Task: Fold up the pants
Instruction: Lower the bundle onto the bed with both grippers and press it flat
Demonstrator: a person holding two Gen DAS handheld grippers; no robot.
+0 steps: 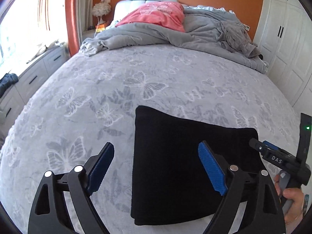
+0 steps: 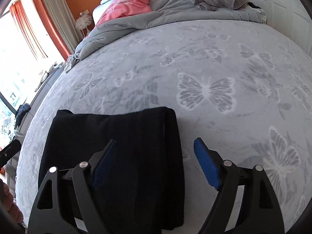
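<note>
The black pants [image 1: 175, 161] lie folded into a compact rectangle on the bed's near part, flat on the butterfly-print cover; they also show in the right wrist view [image 2: 126, 146]. My left gripper [image 1: 156, 148] is open and empty, hovering over the pants' left edge. My right gripper [image 2: 155, 143] is open and empty, over the pants' right edge. The right gripper also shows in the left wrist view [image 1: 259, 146], at the pants' right corner; its jaws are unclear there.
The grey butterfly bed cover [image 1: 97, 97] spreads wide around the pants. A bunched grey duvet [image 1: 148, 35] and a pink pillow [image 1: 156, 15] lie at the bed's head. Grey drawers [image 1: 35, 74] stand left, white wardrobe doors [image 1: 282, 39] right.
</note>
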